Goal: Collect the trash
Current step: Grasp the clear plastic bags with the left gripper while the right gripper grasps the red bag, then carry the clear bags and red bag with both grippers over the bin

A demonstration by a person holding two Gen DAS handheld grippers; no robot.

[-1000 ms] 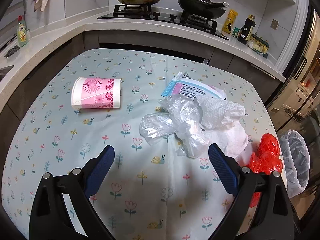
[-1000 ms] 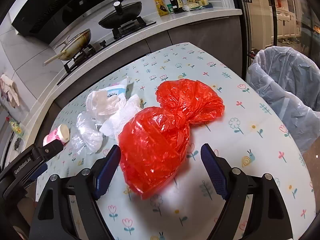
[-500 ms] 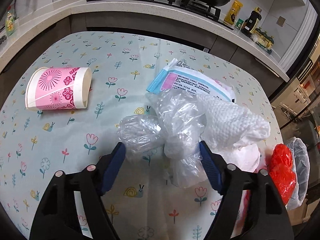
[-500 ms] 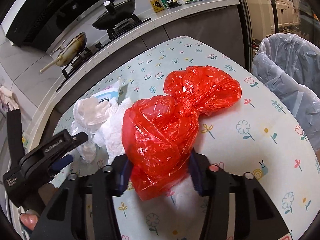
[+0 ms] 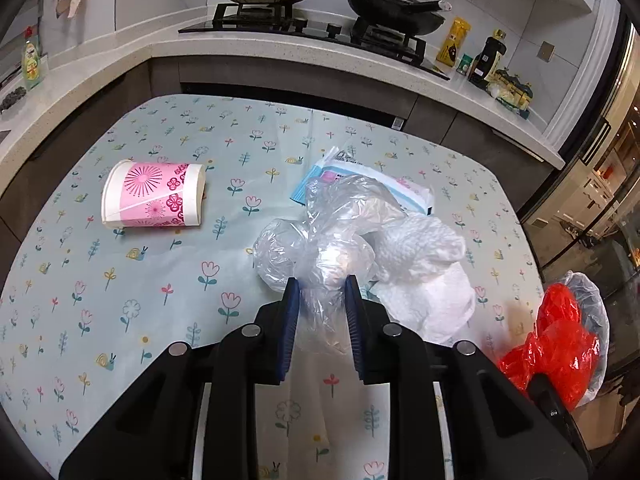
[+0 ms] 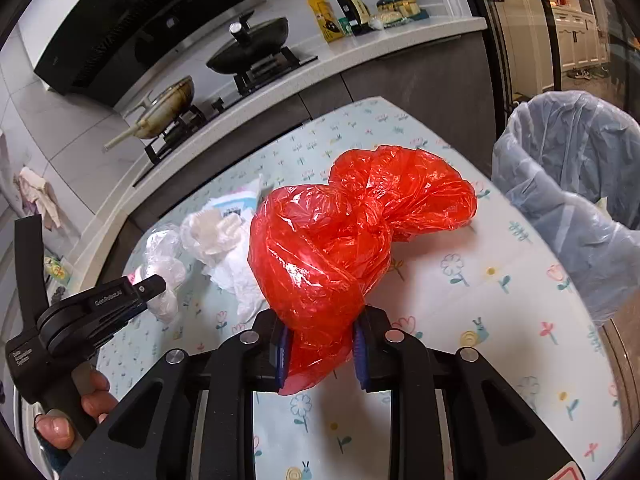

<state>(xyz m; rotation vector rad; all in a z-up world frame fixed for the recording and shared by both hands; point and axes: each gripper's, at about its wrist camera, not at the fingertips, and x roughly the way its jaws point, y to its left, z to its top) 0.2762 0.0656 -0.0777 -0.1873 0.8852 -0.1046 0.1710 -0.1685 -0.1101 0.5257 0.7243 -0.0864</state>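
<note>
My left gripper [image 5: 322, 312] is shut on a crumpled clear plastic bag [image 5: 320, 240] in the middle of the flowered table [image 5: 120, 300]. White paper towels [image 5: 424, 272] and a blue-and-white packet [image 5: 360, 172] lie just beyond it. A pink paper cup [image 5: 152, 194] lies on its side at the left. My right gripper [image 6: 318, 344] is shut on a crumpled red plastic bag [image 6: 344, 232], which also shows in the left wrist view [image 5: 556, 344] at the table's right edge. A bin lined with a clear bag [image 6: 572, 184] stands off the table's right side.
A kitchen counter [image 5: 280, 44] with a hob, two pans and bottles runs behind the table. The left gripper's body [image 6: 80, 312] and the hand that holds it show at the left of the right wrist view.
Both grippers have closed: the left on the clear plastic bag, the right on the red bag. The red bag is lifted a little toward the bin side.
</note>
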